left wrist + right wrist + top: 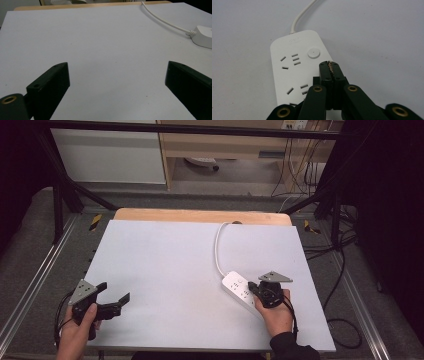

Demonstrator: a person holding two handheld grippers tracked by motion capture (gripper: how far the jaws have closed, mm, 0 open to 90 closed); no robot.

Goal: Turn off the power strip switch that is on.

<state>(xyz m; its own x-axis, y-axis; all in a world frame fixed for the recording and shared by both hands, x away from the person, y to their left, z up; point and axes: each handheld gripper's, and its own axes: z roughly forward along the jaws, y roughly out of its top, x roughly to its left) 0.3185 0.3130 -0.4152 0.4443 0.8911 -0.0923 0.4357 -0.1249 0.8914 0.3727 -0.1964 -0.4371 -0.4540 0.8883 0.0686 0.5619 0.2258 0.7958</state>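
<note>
Right hand-held gripper [329,65] clenched, empty, over the strip [294,72]; button [314,53] just off at 11 o'clock. Strip runs 11–5. Left hand-held gripper [114,299] released, well apart.

White power strip [242,292], lower right of the high view, with a white cord [218,247] and dark grey socket slots; its round button [313,53] is white. Pale grey-white table cover [165,270], plain and unpatterned, bordered at the top by a light wood edge [200,215]. Left gripper [116,302] and right gripper [257,287]: black, each topped by a grey plate, with brass-coloured rivets [317,88]. Sleeve [292,347], lower right: black.
</note>
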